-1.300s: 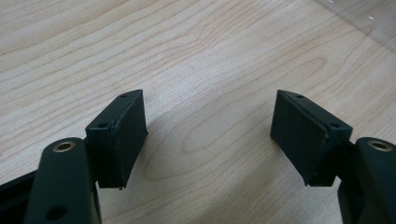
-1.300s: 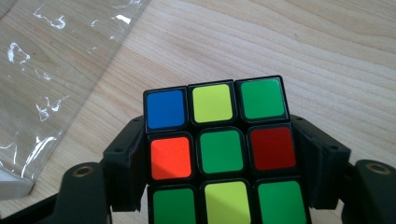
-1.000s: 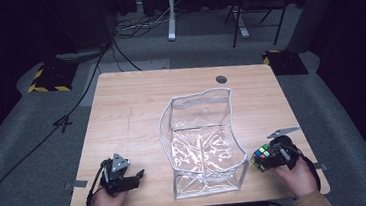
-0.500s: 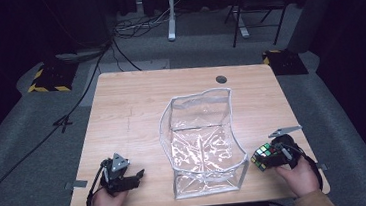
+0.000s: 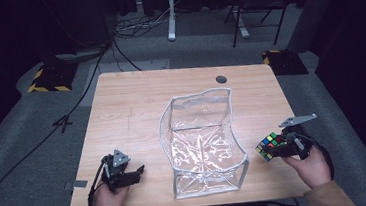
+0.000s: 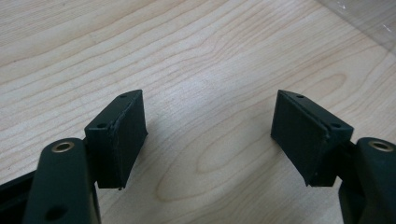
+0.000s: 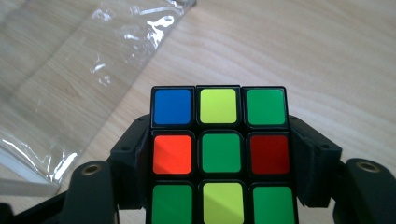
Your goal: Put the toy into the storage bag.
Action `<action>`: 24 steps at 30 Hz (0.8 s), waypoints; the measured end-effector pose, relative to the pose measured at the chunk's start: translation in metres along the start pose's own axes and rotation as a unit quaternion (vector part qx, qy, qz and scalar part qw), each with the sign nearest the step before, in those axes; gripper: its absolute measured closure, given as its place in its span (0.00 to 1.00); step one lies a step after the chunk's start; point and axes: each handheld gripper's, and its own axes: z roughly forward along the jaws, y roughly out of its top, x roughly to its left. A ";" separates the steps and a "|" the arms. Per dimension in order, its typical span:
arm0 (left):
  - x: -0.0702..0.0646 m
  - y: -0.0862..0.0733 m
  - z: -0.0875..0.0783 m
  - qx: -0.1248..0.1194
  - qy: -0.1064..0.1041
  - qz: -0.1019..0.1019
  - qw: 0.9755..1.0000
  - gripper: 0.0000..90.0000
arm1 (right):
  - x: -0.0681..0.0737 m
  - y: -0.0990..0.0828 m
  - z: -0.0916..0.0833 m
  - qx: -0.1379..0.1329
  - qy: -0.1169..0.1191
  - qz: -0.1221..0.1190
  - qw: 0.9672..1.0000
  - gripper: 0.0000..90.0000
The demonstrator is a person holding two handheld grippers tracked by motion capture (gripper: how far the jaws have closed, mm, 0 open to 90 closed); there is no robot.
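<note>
A light wooden desk (image 5: 136,112) with a round cable hole (image 5: 221,79) near its far edge stands on grey carpet (image 5: 24,147) in a dark room. Behind it are a white desk frame (image 5: 170,13) and a dark chair (image 5: 258,6), with black cables (image 5: 134,29) on the floor. Yellow-and-black striped floor plates (image 5: 48,79) lie near the far corners

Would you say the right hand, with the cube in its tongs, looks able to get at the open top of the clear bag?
Probably yes: the bag stands open-topped just left of the cube, with bare table between them.
</note>
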 end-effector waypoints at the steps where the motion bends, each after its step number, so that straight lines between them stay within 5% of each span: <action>1: 0.000 0.000 0.000 -0.002 0.001 0.000 1.000 0.30 | -0.001 0.002 -0.002 -0.004 0.000 -0.003 1.000 0.38; 11: -0.001 -0.001 -0.001 -0.001 0.004 -0.001 1.000 0.30 | -0.006 0.037 -0.024 -0.040 0.025 -0.022 0.999 0.38; 16: -0.001 -0.002 -0.001 -0.001 0.005 -0.001 1.000 0.29 | -0.010 0.051 -0.032 -0.044 0.056 -0.042 0.997 0.38; 24: -0.001 -0.002 -0.001 -0.001 0.005 -0.001 1.000 0.29 | -0.017 0.061 -0.047 -0.048 0.052 -0.054 0.996 0.38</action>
